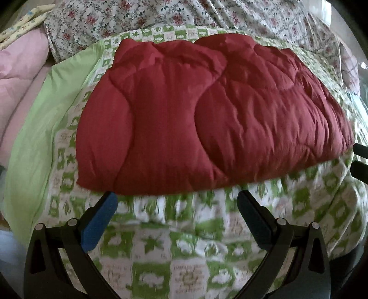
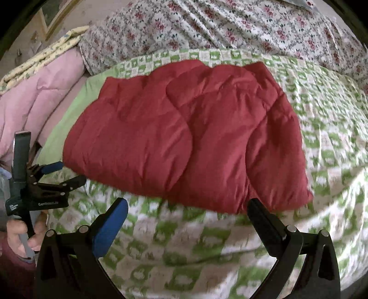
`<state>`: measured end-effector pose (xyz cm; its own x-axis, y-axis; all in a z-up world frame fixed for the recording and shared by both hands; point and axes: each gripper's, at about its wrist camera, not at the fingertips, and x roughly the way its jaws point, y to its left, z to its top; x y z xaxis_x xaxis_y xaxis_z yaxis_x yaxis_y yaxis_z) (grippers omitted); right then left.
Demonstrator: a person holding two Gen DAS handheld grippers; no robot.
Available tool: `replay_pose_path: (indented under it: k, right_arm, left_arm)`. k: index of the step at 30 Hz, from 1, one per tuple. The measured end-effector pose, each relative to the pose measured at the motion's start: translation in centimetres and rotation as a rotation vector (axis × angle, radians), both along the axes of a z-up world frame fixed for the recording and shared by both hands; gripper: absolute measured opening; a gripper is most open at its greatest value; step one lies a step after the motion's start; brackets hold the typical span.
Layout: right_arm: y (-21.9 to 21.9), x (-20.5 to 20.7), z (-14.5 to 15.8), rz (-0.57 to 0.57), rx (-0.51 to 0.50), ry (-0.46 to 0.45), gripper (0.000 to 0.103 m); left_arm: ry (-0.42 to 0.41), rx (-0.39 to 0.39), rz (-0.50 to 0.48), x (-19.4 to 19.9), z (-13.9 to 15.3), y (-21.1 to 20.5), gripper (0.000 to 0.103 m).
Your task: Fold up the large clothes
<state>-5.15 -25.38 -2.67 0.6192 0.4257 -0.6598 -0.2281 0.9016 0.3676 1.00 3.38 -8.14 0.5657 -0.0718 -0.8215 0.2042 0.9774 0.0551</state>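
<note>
A red padded garment (image 1: 207, 115) (image 2: 184, 133) lies folded into a thick, puffy block on the green-and-white patterned bedspread (image 1: 161, 253) (image 2: 322, 128). My left gripper (image 1: 177, 195) is open just short of the garment's near edge, holding nothing; it also shows at the left of the right wrist view as the left gripper (image 2: 62, 174), held by a hand (image 2: 20, 232). My right gripper (image 2: 187, 203) stands open in front of the garment's near right corner, touching nothing. Its dark fingertips (image 1: 360, 170) peek in at the right edge of the left wrist view.
A floral quilt (image 1: 161, 16) (image 2: 230, 27) is bunched behind the garment. A pink quilt (image 1: 20, 69) (image 2: 41, 92) lies at the left, beside a plain light-green sheet edge (image 1: 34, 138). The bedspread drops away at the near edge.
</note>
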Motion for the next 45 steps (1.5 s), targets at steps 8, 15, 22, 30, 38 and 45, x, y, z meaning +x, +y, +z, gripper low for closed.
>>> replay_pose_path:
  k: [8, 15, 22, 30, 38, 45]
  right_arm:
    - [0.3, -1.8, -0.2, 0.013, -0.029, 0.026, 0.103]
    - [0.4, -2.9, 2.3, 0.009, -0.052, -0.039, 0.103]
    - [0.9, -2.1, 3.6, 0.014, -0.086, -0.081, 0.103]
    - [1.8, -0.5, 3.7, 0.022, -0.116, -0.102, 0.103]
    - [1.9, 1.0, 3.4, 0.02, -0.108, -0.097, 0.103]
    - [1.5, 2.3, 2.9, 0.01, -0.086, -0.08, 0.103]
  left_arm:
    - [-0.003, 0.007, -0.003, -1.7, 1.0, 0.1, 0.103]
    - [-0.077, 0.004, -0.017, -2.2, 4.0, 0.1, 0.103]
    - [-0.098, 0.011, -0.038, -1.5, 4.7, -0.6, 0.103]
    - [-0.107, 0.01, -0.047, -0.8, 4.8, -1.8, 0.103]
    - [-0.099, 0.025, -0.04, 0.1, 4.4, -2.3, 0.103]
    - [-0.098, 0.031, -0.041, 0.7, 4.3, -2.7, 0.103]
